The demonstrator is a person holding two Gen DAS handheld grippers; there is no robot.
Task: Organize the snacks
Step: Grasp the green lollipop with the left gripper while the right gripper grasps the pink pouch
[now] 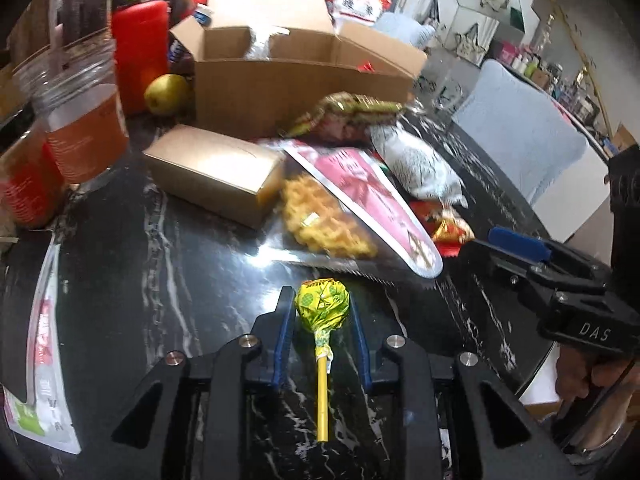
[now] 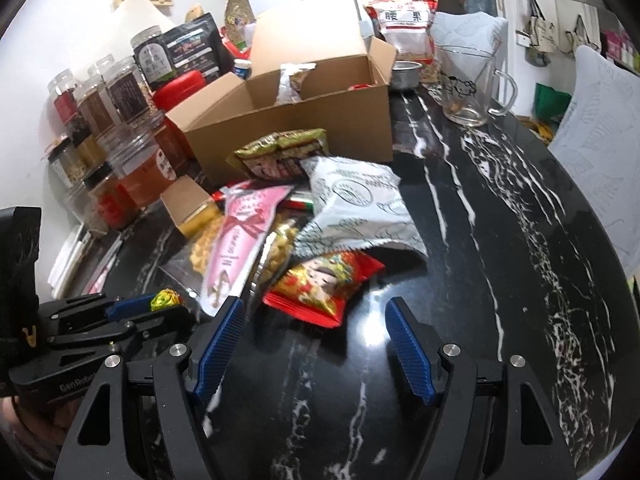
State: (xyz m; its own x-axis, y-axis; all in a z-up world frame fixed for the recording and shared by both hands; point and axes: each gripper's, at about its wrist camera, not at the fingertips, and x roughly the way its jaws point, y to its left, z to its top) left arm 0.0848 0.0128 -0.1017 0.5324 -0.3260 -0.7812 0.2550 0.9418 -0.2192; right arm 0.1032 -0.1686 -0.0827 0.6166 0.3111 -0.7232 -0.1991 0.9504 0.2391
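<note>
Nearest the left wrist camera, the left hand-held gripper (image 1: 322,312) is clamped on a lollipop in a yellow-green crinkled wrapper with a yellow stick (image 1: 322,304); its blue pads press the wrapped head from both sides, and the stick runs back toward the camera above the black white-veined marble surface (image 1: 140,280).

In the right wrist view, the right hand-held gripper (image 2: 316,308) has its blue pads standing well apart with nothing between them, over bare marble. Just beyond its tips lies a red foil snack packet printed with a cartoon face (image 2: 324,284).

The packet is partly under a white patterned pouch (image 2: 356,208), and to the left lies a clear bag of yellow fried snacks with a pink-and-white label (image 2: 236,240). Left of this heap a small kraft paper carton (image 1: 212,172) lies on its side.

Behind the heap are green-and-maroon wrapped packets (image 2: 280,152), touching the front wall of an open brown corrugated cardboard box (image 2: 288,120) with a silver-wrapped item standing inside.

Farther left stand clear plastic jars with amber contents (image 1: 80,120), a red canister (image 1: 140,52) and a yellow-green pear-like fruit (image 1: 166,94). Behind the box on the right are a red-and-white bag with Chinese characters (image 2: 404,20) and a clear glass mug (image 2: 472,84).
</note>
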